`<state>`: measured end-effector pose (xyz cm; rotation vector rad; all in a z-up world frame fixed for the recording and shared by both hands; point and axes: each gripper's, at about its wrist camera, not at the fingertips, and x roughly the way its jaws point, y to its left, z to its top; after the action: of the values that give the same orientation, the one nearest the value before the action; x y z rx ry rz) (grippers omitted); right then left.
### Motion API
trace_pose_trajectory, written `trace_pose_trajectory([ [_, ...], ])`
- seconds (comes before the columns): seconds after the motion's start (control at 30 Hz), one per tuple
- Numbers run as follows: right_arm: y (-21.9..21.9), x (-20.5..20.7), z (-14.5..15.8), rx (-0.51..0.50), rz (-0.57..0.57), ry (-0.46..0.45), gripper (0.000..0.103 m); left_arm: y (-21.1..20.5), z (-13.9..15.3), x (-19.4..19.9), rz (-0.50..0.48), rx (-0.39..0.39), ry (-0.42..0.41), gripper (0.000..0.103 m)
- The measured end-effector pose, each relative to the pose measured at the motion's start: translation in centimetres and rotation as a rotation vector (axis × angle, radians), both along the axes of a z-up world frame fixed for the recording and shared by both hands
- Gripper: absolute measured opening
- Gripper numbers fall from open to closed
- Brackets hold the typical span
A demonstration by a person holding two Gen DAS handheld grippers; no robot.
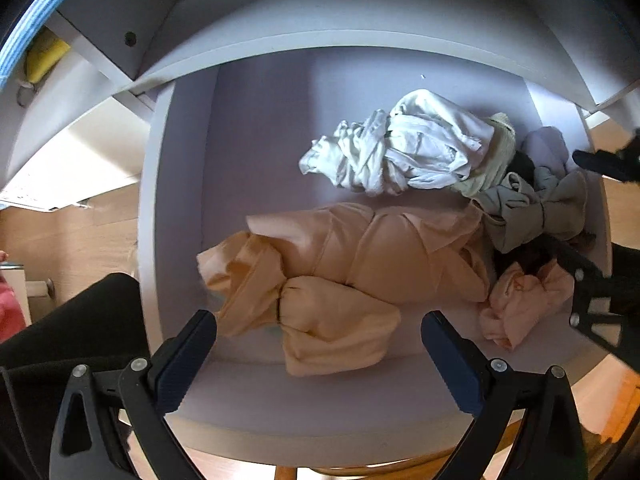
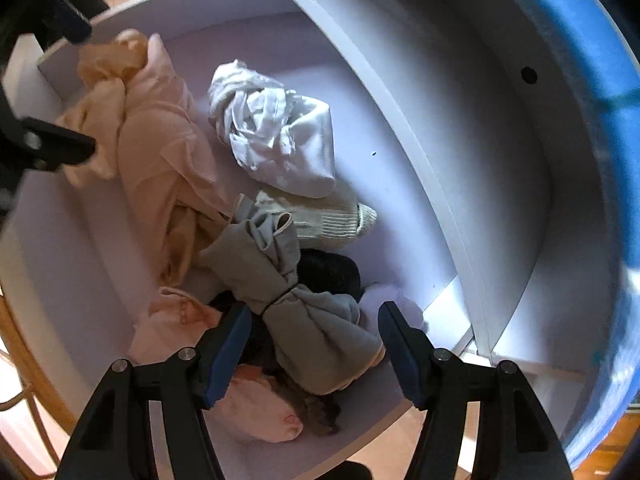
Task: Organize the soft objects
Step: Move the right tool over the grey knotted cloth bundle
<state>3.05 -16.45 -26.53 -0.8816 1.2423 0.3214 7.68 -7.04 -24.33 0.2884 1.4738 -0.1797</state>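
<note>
Fingers of the left gripper stand spread and released over the near edge of a white drawer, their blue pads either side of a peach-coloured garment without pressing on it. Fingers of the right gripper are likewise parted, straddling a grey bundle tied at its waist by a dark band; the left pad lies just beside the cloth and the right pad stands off it, so no grasp is shown.

Contents of the drawer, left wrist view: the peach garment lies crumpled across the middle of the drawer floor; a white crumpled cloth sits behind it, towards the back wall; a cream ribbed sock touches the white cloth on its right; the grey bundle lies at the right side, with a small pink item in front of it. A pale lilac piece shows at the far right corner. The right gripper enters at the right edge of this view.

Right wrist view: a black item lies under the grey bundle, between it and the cream sock. The white cloth and peach garment lie beyond. White cabinet panels rise behind the drawer.
</note>
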Motion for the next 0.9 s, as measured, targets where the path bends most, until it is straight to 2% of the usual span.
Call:
trace_pose_trajectory([
  [0.23,0.9,0.5,-1.5,-0.03,0.058,0.003,0.066,1.2,-0.5,0.1,0.033,0.003,0.003,0.103],
  [0.9,0.3,1.1,-3.2,-0.008,0.007,0.058,0.066,0.4,-0.8,0.1,0.005,0.008,0.002,0.103],
])
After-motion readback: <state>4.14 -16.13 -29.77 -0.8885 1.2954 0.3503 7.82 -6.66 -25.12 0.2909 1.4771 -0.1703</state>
